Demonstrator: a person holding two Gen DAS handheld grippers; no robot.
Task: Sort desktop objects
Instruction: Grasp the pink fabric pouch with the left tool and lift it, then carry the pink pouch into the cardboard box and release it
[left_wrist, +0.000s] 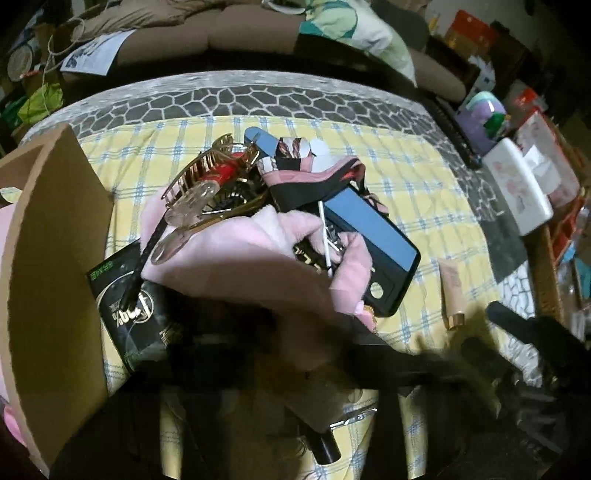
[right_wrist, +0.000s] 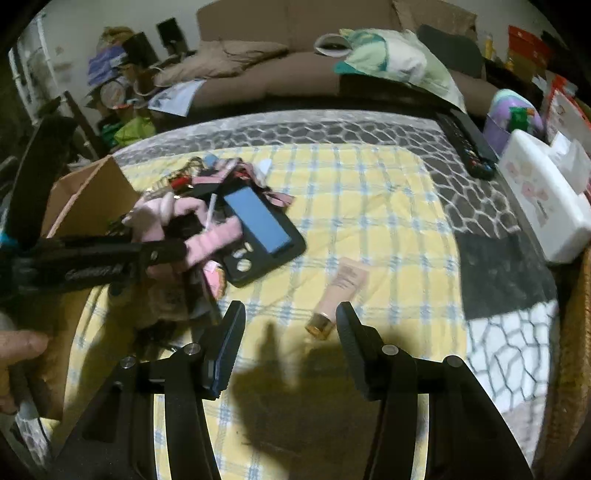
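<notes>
My left gripper (right_wrist: 173, 254) reaches in from the left and is shut on a pink plush toy (right_wrist: 218, 240), held just above a pile of objects; the toy (left_wrist: 258, 251) fills the middle of the left wrist view and hides the fingers. In the pile lie a black phone case with a blue panel (left_wrist: 373, 243), a gold hair claw (left_wrist: 207, 177), a pink ribbon (left_wrist: 314, 173) and a black packet (left_wrist: 140, 314). My right gripper (right_wrist: 290, 317) is open, low over the yellow checked cloth (right_wrist: 369, 206), with a beige cosmetic tube (right_wrist: 340, 291) lying just ahead of it, its gold cap nearest.
A cardboard box (left_wrist: 48, 277) stands at the left beside the pile. A white plastic box (right_wrist: 546, 206) and a black remote (right_wrist: 469, 144) lie at the right edge of the table. A brown sofa (right_wrist: 277, 70) with bedding is behind.
</notes>
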